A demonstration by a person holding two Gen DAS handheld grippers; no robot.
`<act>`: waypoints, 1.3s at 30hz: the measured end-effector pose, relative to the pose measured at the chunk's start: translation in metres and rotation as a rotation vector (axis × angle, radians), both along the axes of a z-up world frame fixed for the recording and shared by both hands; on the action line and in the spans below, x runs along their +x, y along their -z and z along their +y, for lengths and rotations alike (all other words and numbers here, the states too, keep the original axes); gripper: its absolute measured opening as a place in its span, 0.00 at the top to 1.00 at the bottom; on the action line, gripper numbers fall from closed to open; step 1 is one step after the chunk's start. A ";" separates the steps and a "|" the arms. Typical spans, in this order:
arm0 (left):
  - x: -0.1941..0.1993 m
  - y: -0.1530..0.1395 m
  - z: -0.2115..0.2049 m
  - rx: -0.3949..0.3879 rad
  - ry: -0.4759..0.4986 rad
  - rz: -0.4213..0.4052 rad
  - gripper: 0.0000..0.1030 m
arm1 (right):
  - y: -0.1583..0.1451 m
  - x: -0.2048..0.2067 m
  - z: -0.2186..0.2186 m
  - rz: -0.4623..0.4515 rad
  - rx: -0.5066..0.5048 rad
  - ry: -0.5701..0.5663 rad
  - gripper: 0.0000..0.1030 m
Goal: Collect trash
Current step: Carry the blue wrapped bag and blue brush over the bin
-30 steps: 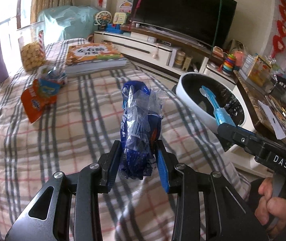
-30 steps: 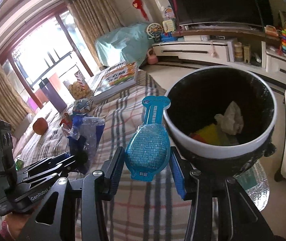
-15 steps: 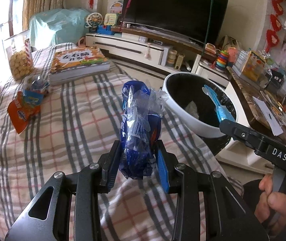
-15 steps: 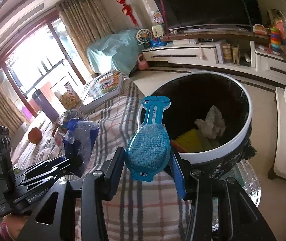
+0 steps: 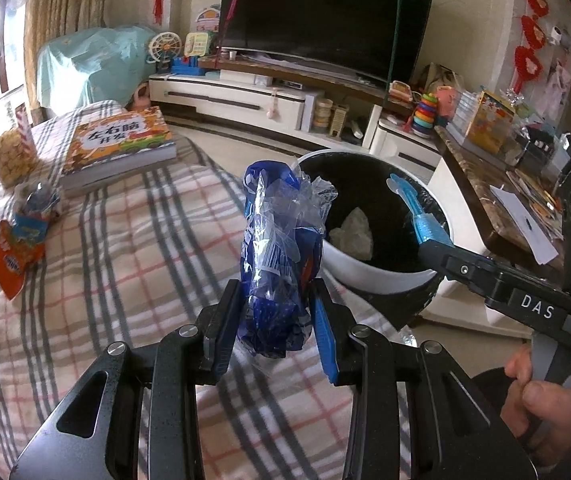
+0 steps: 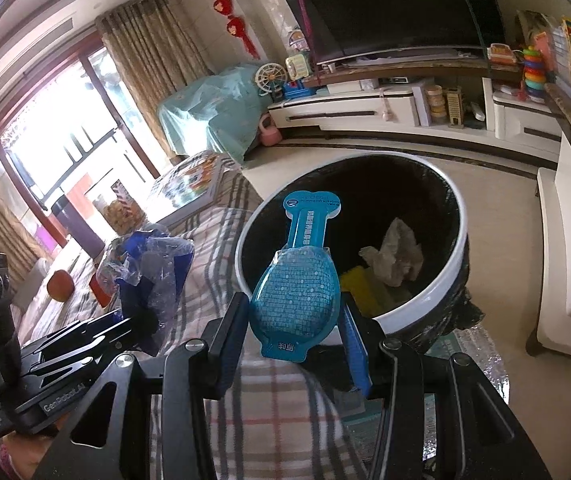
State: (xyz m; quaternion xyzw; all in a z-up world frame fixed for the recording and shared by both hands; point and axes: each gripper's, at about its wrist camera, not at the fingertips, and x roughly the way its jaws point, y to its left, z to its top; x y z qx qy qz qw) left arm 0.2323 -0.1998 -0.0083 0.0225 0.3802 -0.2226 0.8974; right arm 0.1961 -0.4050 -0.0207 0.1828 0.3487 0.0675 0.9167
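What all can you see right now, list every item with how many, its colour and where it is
Plastic wrapper: one, blue and clear, in left gripper.
Blister pack: one, light blue, in right gripper.
Trash bin: one, white rim, black liner, beside the bed.
Crumpled tissue: one, whitish, inside bin.
Yellow item: one, inside bin.
Book: one, orange cover, on bed.
Snack packets: a few, orange and blue, on bed.
Bedcover: one, plaid.
Television: one, black, on white stand.
Left gripper: one, black.
Right gripper: one, black.

Picture book (image 5: 119,145) on plaid tablecloth (image 5: 125,248), dark television (image 5: 325,20) (switched off), cookie jar (image 5: 9,152)
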 end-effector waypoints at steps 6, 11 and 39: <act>0.006 -0.003 -0.014 0.002 0.022 -0.005 0.68 | 0.001 0.002 -0.012 0.004 0.003 0.015 0.55; 0.012 -0.004 -0.024 0.007 0.040 -0.007 0.68 | 0.000 0.007 -0.020 0.003 0.002 0.026 0.55; 0.051 0.001 -0.074 0.055 0.088 0.006 0.67 | 0.001 0.039 -0.044 0.033 -0.019 0.045 0.55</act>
